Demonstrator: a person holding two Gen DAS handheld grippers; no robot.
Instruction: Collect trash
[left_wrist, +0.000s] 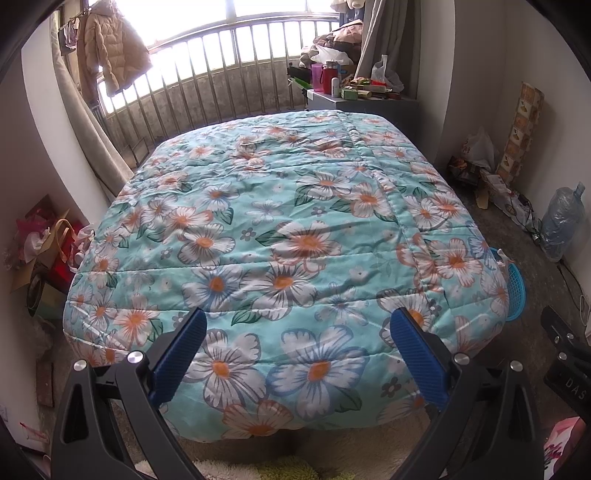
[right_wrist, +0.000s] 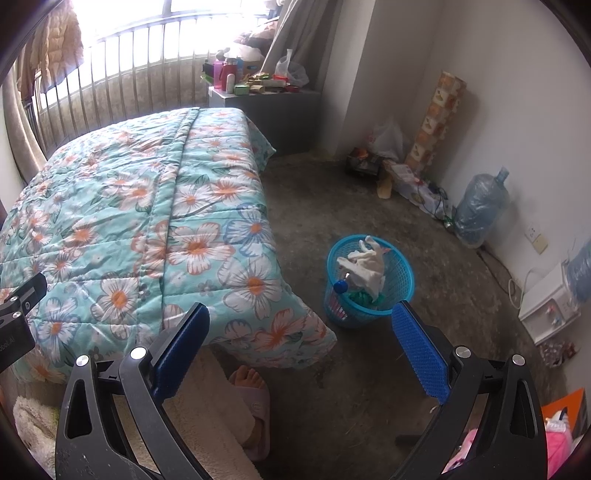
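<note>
Left gripper (left_wrist: 297, 341): fingers spread, empty, above the floral quilt (left_wrist: 280, 236).
Right gripper (right_wrist: 301, 345): fingers spread, empty, over the floor.
Blue basket (right_wrist: 402, 271): on the floor beside the bed corner, holding white crumpled trash (right_wrist: 365, 264) heaped to the rim.
Risk: further pieces may spill over; a nudge may tip the light basket.

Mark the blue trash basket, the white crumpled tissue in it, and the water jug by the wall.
blue trash basket (right_wrist: 400, 275), right wrist view, right rim.
white crumpled tissue (right_wrist: 367, 264), right wrist view, middle.
water jug (right_wrist: 480, 206), right wrist view, body.
</note>
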